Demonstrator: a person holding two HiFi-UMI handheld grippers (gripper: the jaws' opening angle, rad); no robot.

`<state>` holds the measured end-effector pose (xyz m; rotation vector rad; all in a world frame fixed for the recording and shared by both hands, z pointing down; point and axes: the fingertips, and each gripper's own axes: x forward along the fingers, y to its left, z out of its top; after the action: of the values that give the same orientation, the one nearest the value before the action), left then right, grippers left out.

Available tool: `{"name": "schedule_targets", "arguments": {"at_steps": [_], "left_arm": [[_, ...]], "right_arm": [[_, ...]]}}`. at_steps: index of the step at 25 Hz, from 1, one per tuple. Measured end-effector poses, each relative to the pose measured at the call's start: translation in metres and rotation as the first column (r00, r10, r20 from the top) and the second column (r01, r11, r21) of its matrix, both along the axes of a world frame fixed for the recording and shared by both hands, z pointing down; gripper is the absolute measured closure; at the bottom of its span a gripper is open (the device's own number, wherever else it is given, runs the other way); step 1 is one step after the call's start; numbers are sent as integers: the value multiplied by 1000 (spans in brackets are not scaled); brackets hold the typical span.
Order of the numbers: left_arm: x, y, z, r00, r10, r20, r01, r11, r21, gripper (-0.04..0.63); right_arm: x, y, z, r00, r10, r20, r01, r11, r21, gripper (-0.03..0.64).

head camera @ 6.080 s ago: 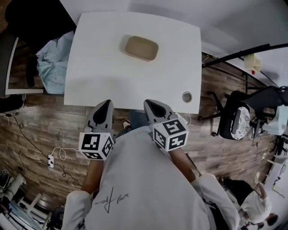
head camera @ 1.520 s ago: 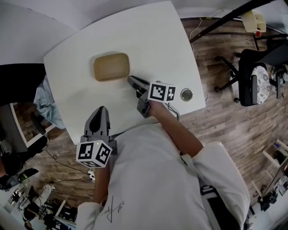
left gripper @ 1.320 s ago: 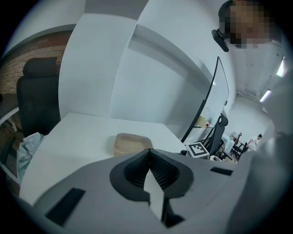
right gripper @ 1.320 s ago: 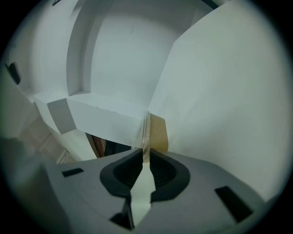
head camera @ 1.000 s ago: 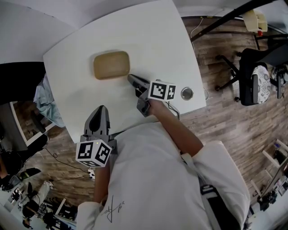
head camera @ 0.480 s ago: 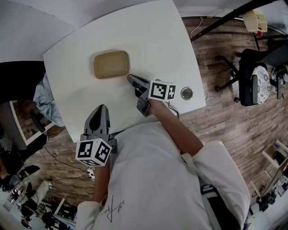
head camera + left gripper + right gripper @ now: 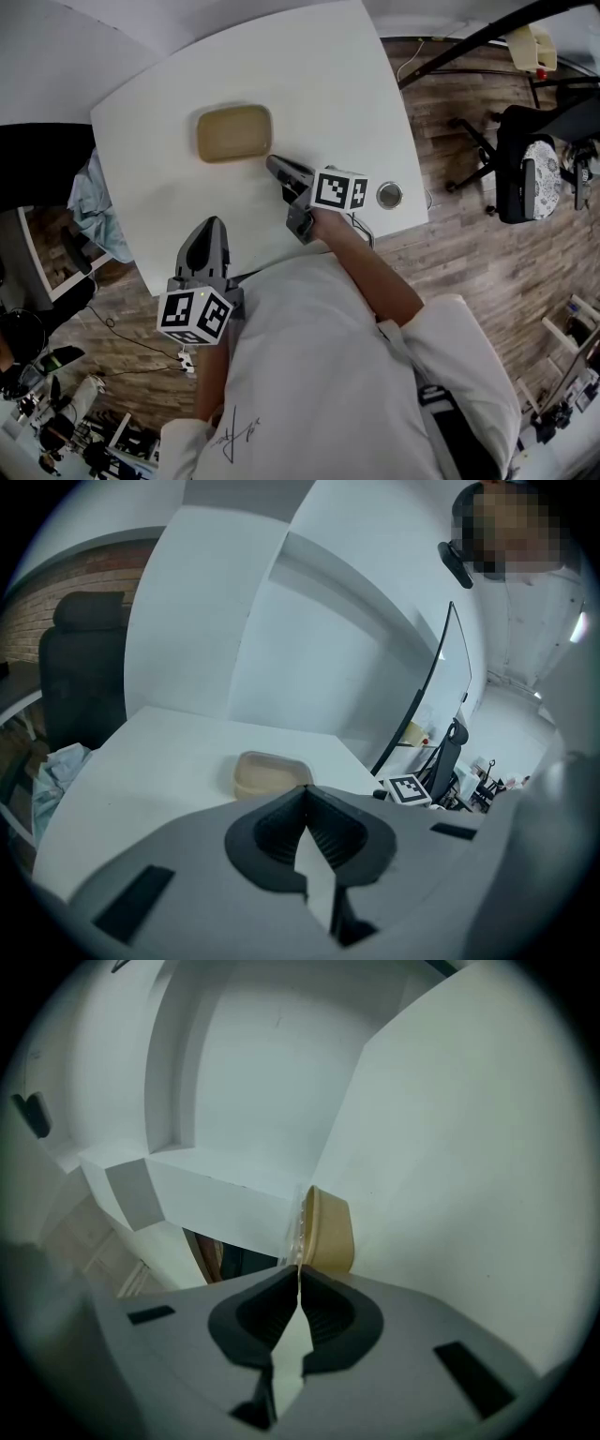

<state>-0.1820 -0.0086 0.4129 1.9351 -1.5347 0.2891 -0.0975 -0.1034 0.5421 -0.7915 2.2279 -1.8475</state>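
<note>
Tan in colour and rounded at its corners, a shallow container (image 7: pixel 233 133) is seen lying flat on the white table (image 7: pixel 319 84), toward the table's far left part. The right gripper (image 7: pixel 274 163) is held out low over the tabletop at the end of an outstretched forearm, its marker cube (image 7: pixel 338 190) turned upward and its tips brought just beside the container's near right corner. Whether the corner is touched cannot be told. In the right gripper view the jaws of this gripper (image 7: pixel 299 1267) are shown pressed together at the tips with nothing between them, and the container (image 7: pixel 328 1232) stands directly beyond them, a clear rim visible along its top edge. The left gripper (image 7: pixel 208 225) is kept back at the table's near edge, close to the body and well apart from the container. In the left gripper view its jaws (image 7: pixel 305 789) are likewise closed on nothing, with the container (image 7: pixel 270 773) seen farther off across the table. A round grommet (image 7: pixel 389 195) is set into the table near the right forearm. Six seconds earlier both grippers were held side by side at the near edge. Since then the right one has been carried forward to the container, while the left has been left where it was. Over the last second and a half almost nothing has been altered, except that more of the container's side wall is now shown past the right tips.
</note>
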Motion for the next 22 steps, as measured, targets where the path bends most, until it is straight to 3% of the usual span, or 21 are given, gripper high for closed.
{"name": "schedule_targets", "arguments": {"at_steps": [22], "left_arm": [[0,-1,1,999,-16,-43,17,1000,3,588]], "right_arm": [[-1,2,-11,1000,-23,15,23,999,22,601]]}}
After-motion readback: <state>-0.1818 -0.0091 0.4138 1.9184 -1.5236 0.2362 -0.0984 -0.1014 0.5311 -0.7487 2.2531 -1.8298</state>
